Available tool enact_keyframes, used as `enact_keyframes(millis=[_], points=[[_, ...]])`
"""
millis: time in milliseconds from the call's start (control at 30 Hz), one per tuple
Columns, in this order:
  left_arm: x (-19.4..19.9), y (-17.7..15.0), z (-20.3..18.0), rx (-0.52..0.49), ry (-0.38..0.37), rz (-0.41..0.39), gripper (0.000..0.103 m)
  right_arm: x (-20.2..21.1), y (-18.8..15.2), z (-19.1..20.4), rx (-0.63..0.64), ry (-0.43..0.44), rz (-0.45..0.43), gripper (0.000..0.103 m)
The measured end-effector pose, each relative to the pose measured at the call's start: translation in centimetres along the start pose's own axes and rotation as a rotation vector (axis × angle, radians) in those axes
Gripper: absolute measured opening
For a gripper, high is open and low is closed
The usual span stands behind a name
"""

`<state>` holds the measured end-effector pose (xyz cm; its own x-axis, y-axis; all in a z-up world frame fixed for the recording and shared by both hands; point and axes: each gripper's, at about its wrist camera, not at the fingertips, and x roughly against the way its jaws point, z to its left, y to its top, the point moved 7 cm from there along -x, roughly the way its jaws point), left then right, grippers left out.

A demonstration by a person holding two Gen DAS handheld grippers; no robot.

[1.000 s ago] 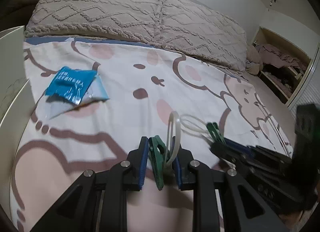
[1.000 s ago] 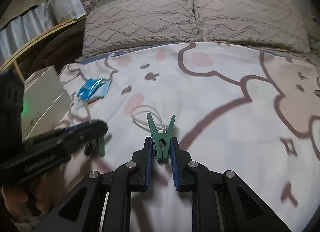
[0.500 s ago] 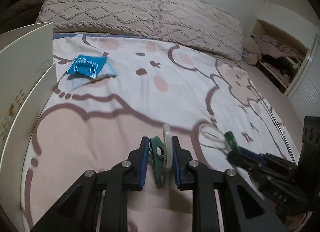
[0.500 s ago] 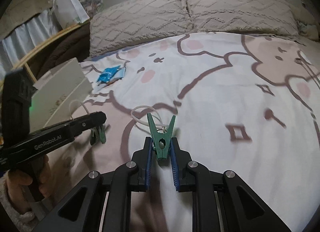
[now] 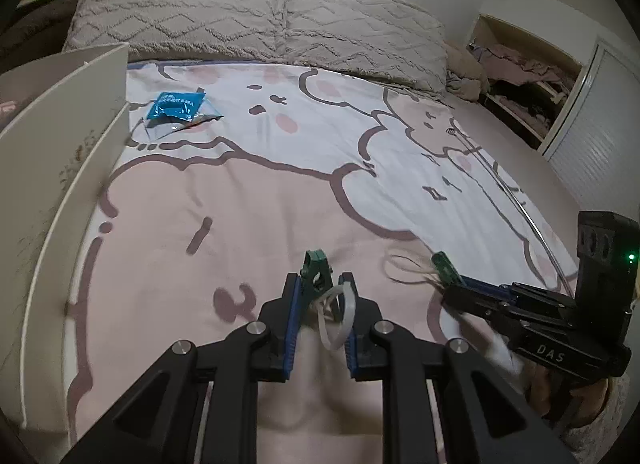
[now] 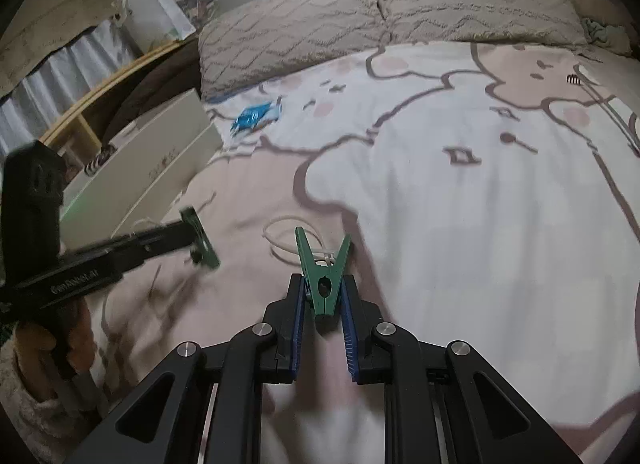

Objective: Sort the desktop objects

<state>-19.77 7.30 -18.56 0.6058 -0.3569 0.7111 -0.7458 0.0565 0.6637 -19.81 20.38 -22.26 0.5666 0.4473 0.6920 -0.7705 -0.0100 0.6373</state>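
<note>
With each gripper (image 5: 320,304) (image 6: 322,300) clenched on a green clip (image 5: 316,270) (image 6: 323,270) (loops dangling), I judged steady carrying toward the white box (image 5: 68,167) best.

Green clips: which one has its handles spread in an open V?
The clip in the right gripper: its green clip shows handles splayed upward. The left gripper holds its green clip edge-on, beside a white loop.

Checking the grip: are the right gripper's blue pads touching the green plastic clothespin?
Touching. The right wrist view shows both blue pads pressed against the green plastic clothespin.
</note>
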Motion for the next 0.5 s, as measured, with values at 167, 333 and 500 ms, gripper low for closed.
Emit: enact_keyframes(millis=[167, 333, 500], points=[[0.4, -0.6, -0.3, -0.050, 0.053, -0.026, 0.047, -0.8, -0.3, 0.4, 0.036, -0.034, 0.024, 0.018], [-0.2, -1.2, -0.3, -0.102, 0.124, -0.012, 0.064, -1.0, -0.5, 0.1, 0.011, -0.010, 0.035, 0.018], [-1.3, -2.0, 0.1, -0.170, 0.213, 0.031, 0.069, -0.9, -0.6, -0.2, -0.017, 0.021, 0.037, 0.018]])
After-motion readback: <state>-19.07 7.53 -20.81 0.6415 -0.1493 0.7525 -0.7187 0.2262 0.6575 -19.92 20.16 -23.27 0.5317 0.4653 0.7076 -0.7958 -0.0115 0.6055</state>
